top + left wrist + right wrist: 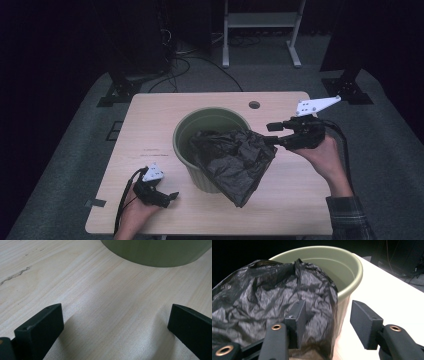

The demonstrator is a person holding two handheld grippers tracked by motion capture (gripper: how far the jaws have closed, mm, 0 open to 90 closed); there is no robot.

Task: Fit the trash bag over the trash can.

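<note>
We see a crinkled black plastic bag (233, 159) draped over a round green bin (200, 125) on the pale wood desk (150, 120). Our right gripper (325, 322) has its fingers half open beside the bag, clamping nothing; our left gripper (115, 322) is wide open and empty.

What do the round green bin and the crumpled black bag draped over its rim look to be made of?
Round green bin: probably matte moulded plastic, with smooth, even walls and a rolled rim. Crumpled black bag: thin glossy plastic film, judging by its fine creases with shiny highlights.
</note>
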